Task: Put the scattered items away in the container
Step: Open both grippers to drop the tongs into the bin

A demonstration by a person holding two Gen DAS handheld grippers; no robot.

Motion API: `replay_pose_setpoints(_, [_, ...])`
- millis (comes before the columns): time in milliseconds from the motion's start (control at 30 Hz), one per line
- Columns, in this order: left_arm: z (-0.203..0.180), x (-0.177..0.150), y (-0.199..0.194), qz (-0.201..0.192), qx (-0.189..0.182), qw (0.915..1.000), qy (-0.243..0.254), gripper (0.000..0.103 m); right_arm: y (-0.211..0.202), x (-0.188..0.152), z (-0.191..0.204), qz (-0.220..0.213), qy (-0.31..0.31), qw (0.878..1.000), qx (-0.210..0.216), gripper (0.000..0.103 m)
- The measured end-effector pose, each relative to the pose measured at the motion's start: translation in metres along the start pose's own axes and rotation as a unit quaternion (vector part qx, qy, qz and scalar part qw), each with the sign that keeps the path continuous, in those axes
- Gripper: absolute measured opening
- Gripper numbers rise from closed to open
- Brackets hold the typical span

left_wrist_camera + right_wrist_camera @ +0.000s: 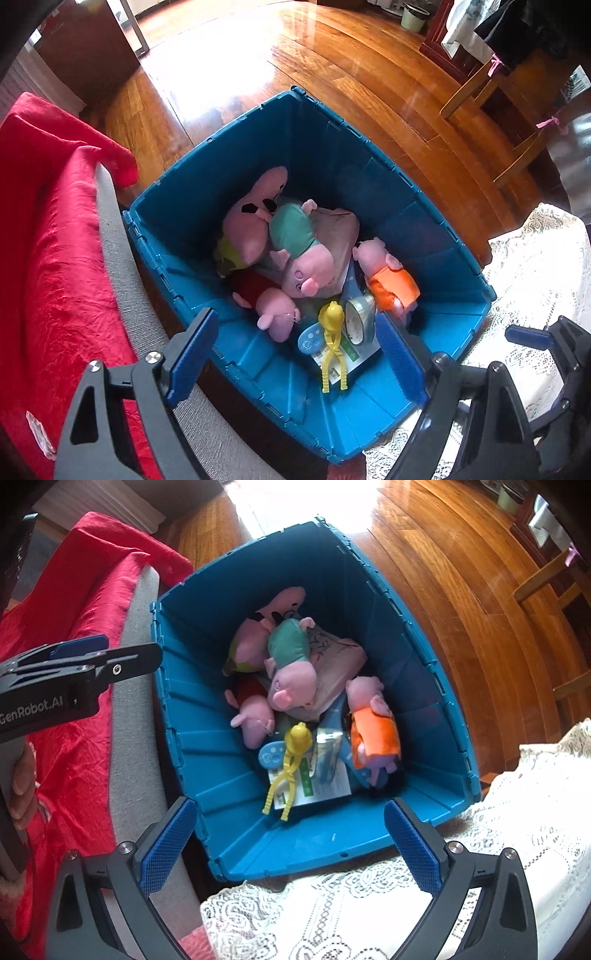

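Observation:
A blue plastic bin (332, 155) (332, 572) stands on the wooden floor below both grippers. Inside lie several pink pig plush toys, among them one in green (295, 229) (290, 646) and one in orange (391, 288) (373, 742). A yellow plastic clip toy (332, 343) (291, 760), a round metal-faced item (360, 314) and a paper leaflet (328, 782) lie near the front. My left gripper (295, 358) (133, 648) hangs open above the bin's near corner, with nothing between its fingers. My right gripper (291, 849) (535, 339) is open too and holds nothing.
A red blanket (48, 258) (85, 590) drapes a grey sofa arm (122, 280) left of the bin. A white lace cloth (535, 266) (406, 886) covers the surface at right and front. Wooden chair legs (472, 85) and a pale waste bin (413, 14) stand farther off.

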State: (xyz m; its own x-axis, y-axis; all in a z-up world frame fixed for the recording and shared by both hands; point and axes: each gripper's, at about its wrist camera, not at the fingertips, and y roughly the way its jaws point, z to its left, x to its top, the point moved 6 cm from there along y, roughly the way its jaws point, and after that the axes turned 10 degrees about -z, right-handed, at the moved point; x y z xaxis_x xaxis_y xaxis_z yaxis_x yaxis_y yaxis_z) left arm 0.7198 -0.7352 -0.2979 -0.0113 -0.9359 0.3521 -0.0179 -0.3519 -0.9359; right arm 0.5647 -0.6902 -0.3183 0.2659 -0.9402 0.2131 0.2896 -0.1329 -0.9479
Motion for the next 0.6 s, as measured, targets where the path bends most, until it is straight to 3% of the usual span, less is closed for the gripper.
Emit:
replay_pose_setpoints(267, [0.003,-0.017,0.014,0.036,0.002,0.9993,0.008,0.087,0.015,-0.008,-0.003,0.032,0.008,0.999,-0.015,0.103])
replay_pose_setpoints(600, [0.002,-0.023,0.019,0.039,-0.005,0.9992,0.012,0.087,0.022,-0.01,-0.01,0.034,0.015,0.999,-0.026,0.103])
